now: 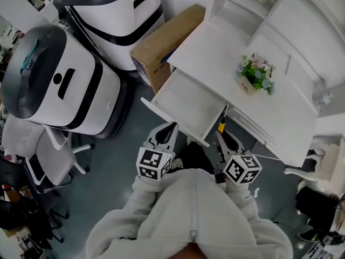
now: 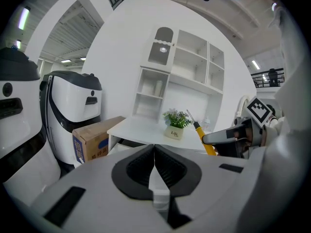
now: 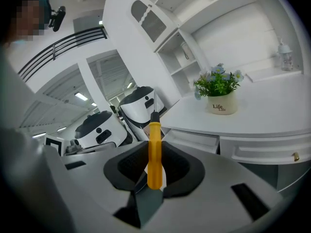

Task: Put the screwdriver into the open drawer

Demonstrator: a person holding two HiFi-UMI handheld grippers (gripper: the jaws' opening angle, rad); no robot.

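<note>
1. One open drawer (image 1: 188, 104) juts from the white table (image 1: 215, 47) toward a person in a pale zip-up top (image 1: 188, 220), who holds two grippers in front of it.
2. The right gripper (image 3: 154, 152) has its jaws clamped on the yellow handle of the single screwdriver (image 3: 154, 144). The handle stands upright between the pads, with the black collar and thin shaft pointing away from the gripper.
3. In the head view, the screwdriver sits outside the drawer, just beside its right side, tip aimed toward the table.
4. The left gripper (image 2: 154, 148) has its jaws closed against each other. It hangs near the drawer's front edge, on the far side of the drawer's corner from the right gripper.
5. Beyond the drawer, on the table top, stands one potted plant (image 1: 254, 74) in a small white pot, well apart from both grippers.
6. To the drawer's left, one cardboard box (image 1: 161, 45) lies against the table's end.
7. Farther left of the drawer than the box stand two white-and-black machines, one near the box (image 1: 116, 9) and one nearer the person (image 1: 59, 82).
</note>
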